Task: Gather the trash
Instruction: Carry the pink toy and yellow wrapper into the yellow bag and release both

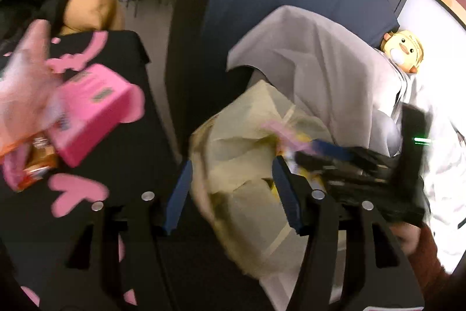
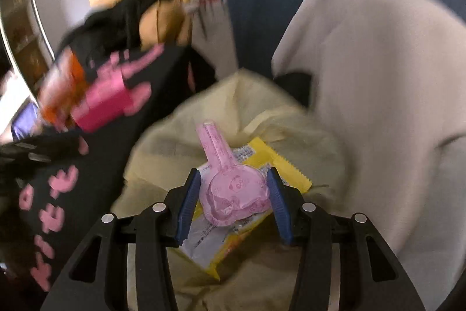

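A pale yellow trash bag [image 1: 241, 142] [image 2: 204, 112] sits open beside a black-draped table. My left gripper [image 1: 233, 194] is open, and the bag's rim lies between its blue fingers without being pinched. My right gripper [image 2: 233, 194] is shut on a pink printed wrapper [image 2: 233, 188] with a long neck. A yellow-and-white wrapper [image 2: 215, 241] lies under it, just over the bag's mouth. In the left wrist view the right gripper [image 1: 294, 156] comes in from the right, blurred, with pink and yellow scraps at its tips.
On the black cloth with pink lettering [image 1: 122, 153] lie a pink box [image 1: 93, 107] [image 2: 102, 104] and an orange snack packet [image 1: 35, 165]. Grey fabric [image 1: 320, 63] [image 2: 378, 77] hangs right of the bag. A yellow duck plush [image 1: 403, 48] sits behind it. A hand in a rust sleeve [image 1: 428, 255] holds the right gripper.
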Demonstrator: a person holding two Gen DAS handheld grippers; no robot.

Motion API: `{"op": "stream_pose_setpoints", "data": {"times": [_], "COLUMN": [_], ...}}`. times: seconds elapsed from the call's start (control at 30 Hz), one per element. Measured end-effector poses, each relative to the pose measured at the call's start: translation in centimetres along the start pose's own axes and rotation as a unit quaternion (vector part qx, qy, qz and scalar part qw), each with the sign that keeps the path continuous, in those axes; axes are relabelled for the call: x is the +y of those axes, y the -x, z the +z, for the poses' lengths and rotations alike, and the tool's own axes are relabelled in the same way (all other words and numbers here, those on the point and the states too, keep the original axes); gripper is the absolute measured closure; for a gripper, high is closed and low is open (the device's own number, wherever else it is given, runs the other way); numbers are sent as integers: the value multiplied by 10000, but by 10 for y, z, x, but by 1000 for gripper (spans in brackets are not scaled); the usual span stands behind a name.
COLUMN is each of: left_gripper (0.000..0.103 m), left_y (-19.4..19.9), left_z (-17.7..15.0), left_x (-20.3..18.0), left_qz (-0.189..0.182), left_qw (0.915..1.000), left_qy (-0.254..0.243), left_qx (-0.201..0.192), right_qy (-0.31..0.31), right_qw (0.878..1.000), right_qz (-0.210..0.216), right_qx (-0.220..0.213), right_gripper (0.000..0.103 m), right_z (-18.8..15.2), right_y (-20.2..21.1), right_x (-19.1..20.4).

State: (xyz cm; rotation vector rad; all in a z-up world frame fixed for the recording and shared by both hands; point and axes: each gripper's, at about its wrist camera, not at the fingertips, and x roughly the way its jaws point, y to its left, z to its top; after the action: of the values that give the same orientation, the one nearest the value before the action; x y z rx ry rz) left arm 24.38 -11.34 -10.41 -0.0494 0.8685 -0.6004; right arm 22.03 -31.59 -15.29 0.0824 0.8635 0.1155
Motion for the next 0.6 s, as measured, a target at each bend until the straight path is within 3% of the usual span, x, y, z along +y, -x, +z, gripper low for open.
{"op": "stream_pose_setpoints", "data": {"times": [0.1, 0.23, 0.53, 0.6], "left_gripper": [45, 45, 45, 44], "left_y": [20, 33, 48, 53], "left_z": [-10, -22, -44, -47], "left_x": [9, 26, 58, 66], "left_qz": [128, 242, 277, 301], "left_qw": [9998, 9995, 9980, 9972], "left_qy": [-63, 86, 514, 627], "left_qx": [-144, -192, -241, -271], "right_qy": [177, 101, 88, 10], "right_qw": [9988, 9974, 9982, 9986], "right_qz": [-94, -372, -408, -362], "right_qx": [440, 604, 441, 383], "right_gripper": [58, 58, 57, 46], "right_z": [-3, -4, -15, -19], "right_y": [-31, -44, -22, -11], "right_x": [13, 13, 13, 11]}}
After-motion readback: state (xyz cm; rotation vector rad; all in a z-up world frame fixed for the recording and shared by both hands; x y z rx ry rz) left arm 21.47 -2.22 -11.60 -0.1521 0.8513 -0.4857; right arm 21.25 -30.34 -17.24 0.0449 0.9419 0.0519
